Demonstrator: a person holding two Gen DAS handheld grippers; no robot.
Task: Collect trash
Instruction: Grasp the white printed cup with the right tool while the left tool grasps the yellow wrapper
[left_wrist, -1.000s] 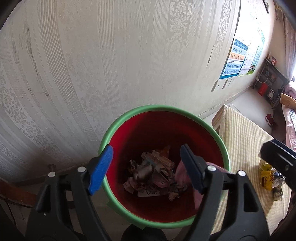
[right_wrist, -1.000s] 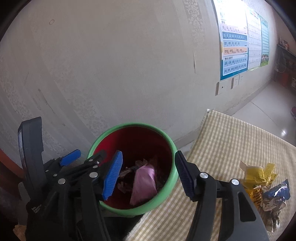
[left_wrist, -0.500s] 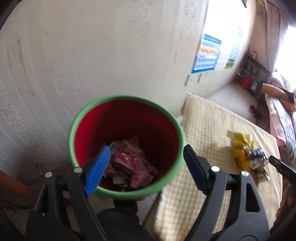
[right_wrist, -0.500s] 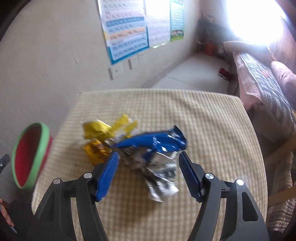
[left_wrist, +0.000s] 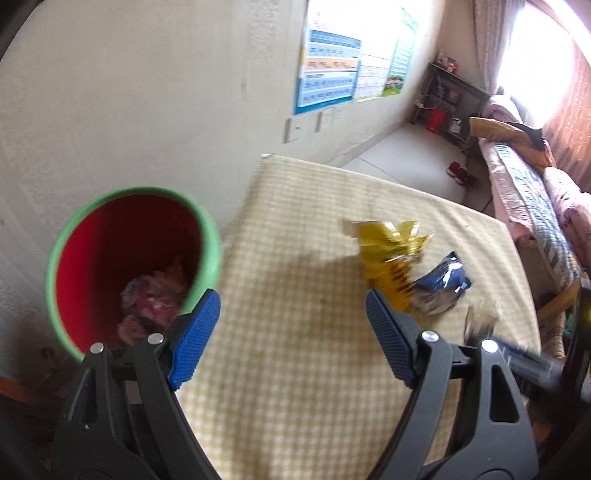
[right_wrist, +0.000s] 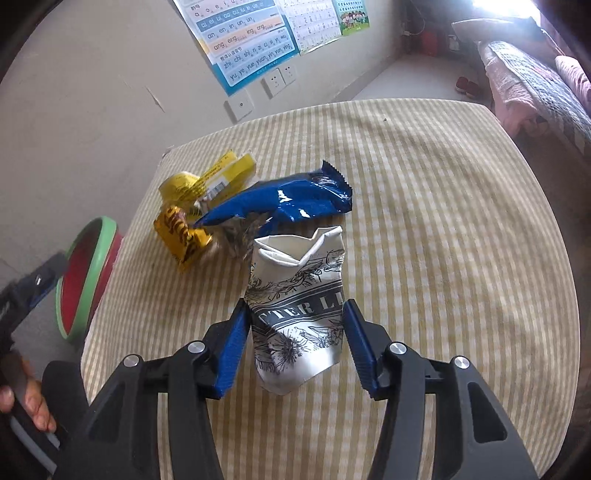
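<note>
Straddling the crumpled white wrapper (right_wrist: 299, 314) on the checked tablecloth (right_wrist: 443, 221), the right gripper (right_wrist: 295, 343) is spread, left pad touching, right pad just off; pinching one flimsy edge could let it slip. The left gripper (left_wrist: 291, 336) hangs released and empty, and only its view shows trash inside the red bin (left_wrist: 92, 236) beside the table.

White printed wrapper (right_wrist: 300, 314) crumpled on table; blue wrapper (right_wrist: 284, 203), yellow wrappers (right_wrist: 195, 206) beyond.

Glossy blue wrapper (right_wrist: 291, 201), prob. foil
</note>
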